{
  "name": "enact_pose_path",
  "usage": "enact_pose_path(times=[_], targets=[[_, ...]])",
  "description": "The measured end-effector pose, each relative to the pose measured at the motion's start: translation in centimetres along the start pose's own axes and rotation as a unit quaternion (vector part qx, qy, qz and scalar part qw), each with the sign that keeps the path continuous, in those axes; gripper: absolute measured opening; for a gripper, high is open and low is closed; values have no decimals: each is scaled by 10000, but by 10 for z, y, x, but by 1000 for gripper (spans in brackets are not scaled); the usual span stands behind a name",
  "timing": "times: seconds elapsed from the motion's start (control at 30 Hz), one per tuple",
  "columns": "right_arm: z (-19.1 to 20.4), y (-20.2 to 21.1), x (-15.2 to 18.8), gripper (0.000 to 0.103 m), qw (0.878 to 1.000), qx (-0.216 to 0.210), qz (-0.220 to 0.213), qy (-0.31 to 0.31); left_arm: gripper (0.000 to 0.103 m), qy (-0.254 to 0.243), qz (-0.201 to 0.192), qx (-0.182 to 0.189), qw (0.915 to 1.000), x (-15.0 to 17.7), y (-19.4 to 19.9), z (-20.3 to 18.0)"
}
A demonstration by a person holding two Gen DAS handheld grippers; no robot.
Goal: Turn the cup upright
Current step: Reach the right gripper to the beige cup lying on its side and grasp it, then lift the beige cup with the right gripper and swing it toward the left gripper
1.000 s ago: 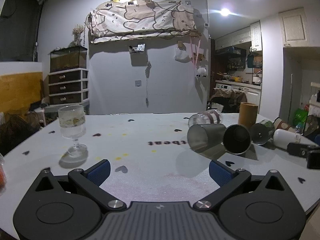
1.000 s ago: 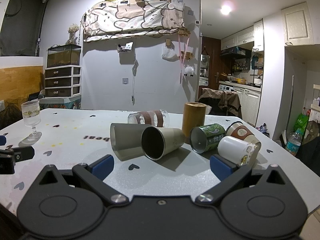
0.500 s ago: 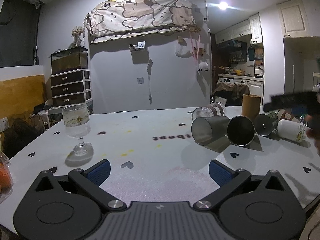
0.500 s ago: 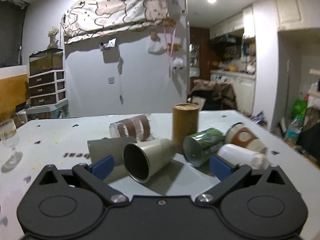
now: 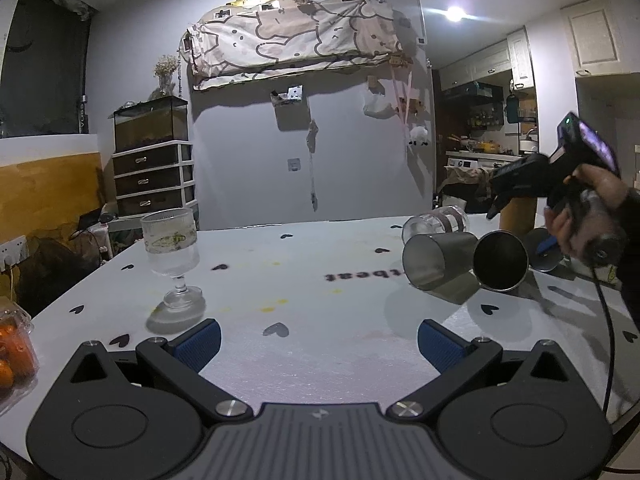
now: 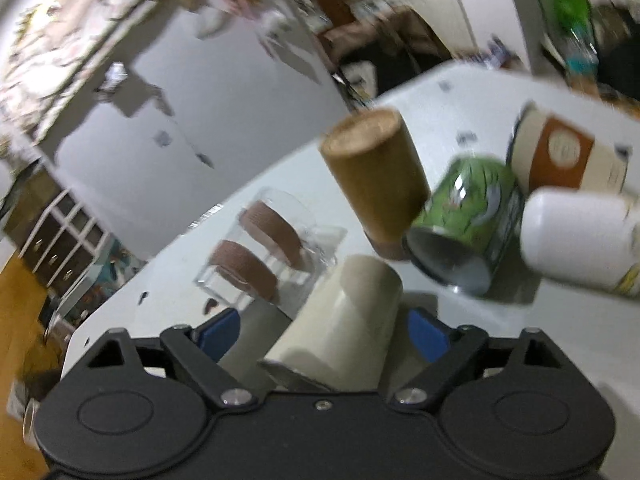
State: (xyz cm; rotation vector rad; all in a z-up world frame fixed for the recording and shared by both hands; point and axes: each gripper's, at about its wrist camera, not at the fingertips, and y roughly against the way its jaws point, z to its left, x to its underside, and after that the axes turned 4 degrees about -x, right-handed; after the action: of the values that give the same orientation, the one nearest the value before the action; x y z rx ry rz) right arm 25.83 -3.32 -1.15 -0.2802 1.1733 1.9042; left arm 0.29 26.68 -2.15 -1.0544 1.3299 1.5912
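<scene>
Several cups lie on their sides on the white table (image 5: pixel 320 300). In the right wrist view, tilted and blurred, a cream steel cup (image 6: pixel 344 320) lies between the blue pads of my open right gripper (image 6: pixel 324 334); the pads stand apart from it. The same cup (image 5: pixel 500 260) shows in the left wrist view, dark mouth facing me, next to a grey steel cup (image 5: pixel 434 258). My right gripper (image 5: pixel 520 216) is held above them. My left gripper (image 5: pixel 318 344) is open and empty over the near table.
A stemmed glass (image 5: pixel 172 256) stands upright at the left. A clear glass with brown bands (image 6: pixel 264 252), an upright brown tube (image 6: pixel 372 176), a green cup (image 6: pixel 468 220), a brown-sleeved paper cup (image 6: pixel 560 156) and a white cup (image 6: pixel 580 236) crowd behind. A box of oranges (image 5: pixel 12 360) sits at the left edge.
My right gripper has risen, rolled and moved forward over the cream cup, which now lies between its fingers. The left gripper has shifted slightly; the cups have not moved.
</scene>
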Motion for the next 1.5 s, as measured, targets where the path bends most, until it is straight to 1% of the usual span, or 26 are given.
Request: enact_pose_path(times=[0.13, 0.27, 0.33, 0.43, 0.5, 0.6, 0.7, 0.77, 0.83, 0.9, 0.97, 1.07, 1.1, 1.2, 1.3, 1.4, 1.47, 1.5], targets=[[-7, -24, 3, 91, 9980, 65, 369, -508, 103, 61, 85, -10, 9999, 0, -3, 4], [-14, -37, 7, 81, 9940, -15, 706, -834, 103, 66, 140, 12, 9999, 0, -5, 3], [-16, -36, 9, 80, 9931, -87, 734, -907, 103, 36, 144, 44, 9999, 0, -5, 2], [-18, -32, 12, 80, 9932, -241, 843, -772, 103, 46, 158, 25, 9999, 0, -6, 1], [-19, -25, 18, 79, 9934, -358, 946, -548, 103, 76, 183, -29, 9998, -1, -7, 1], [-21, -10, 32, 79, 9917, -588, 1132, -173, 103, 120, 191, 6, 9997, 0, -8, 4], [-22, 8, 49, 78, 9857, -900, 1419, 135, 103, 119, 207, 32, 9997, -1, -10, 4], [-20, 19, 63, 78, 9794, -1120, 1634, 396, 103, 141, 192, 14, 9997, -2, -11, 6], [-12, 29, 77, 77, 9717, -1302, 1822, 753, 103, 203, 169, -16, 9996, -2, -11, 8], [1, 40, 96, 77, 9595, -1507, 2022, 1255, 103, 299, 165, 19, 9994, -3, -12, 12], [15, 51, 115, 76, 9441, -1718, 2195, 1763, 103, 395, 163, 64, 9991, -5, -15, 16], [39, 64, 142, 76, 9133, -2067, 2423, 2537, 103, 517, 181, 211, 9983, -13, -22, 23], [45, 69, 151, 76, 9035, -2157, 2449, 2778, 103, 554, 210, 261, 9979, -16, -26, 25], [59, 80, 167, 75, 8820, -2311, 2451, 3295, 103, 561, 389, 369, 9970, -23, -45, 22], [67, 88, 177, 75, 8718, -2306, 2303, 3658, 103, 502, 627, 673, 9945, -28, -66, 15], [70, 92, 180, 75, 8639, -2309, 2214, 3891, 103, 462, 967, 961, 9896, -28, -90, 9], [70, 94, 181, 76, 8565, -2330, 2157, 4069, 103, 385, 1169, 1039, 9869, -27, -105, 3], [71, 94, 182, 76, 8506, -2345, 2118, 4203, 103, 320, 1246, 1050, 9861, -26, -110, 0]])
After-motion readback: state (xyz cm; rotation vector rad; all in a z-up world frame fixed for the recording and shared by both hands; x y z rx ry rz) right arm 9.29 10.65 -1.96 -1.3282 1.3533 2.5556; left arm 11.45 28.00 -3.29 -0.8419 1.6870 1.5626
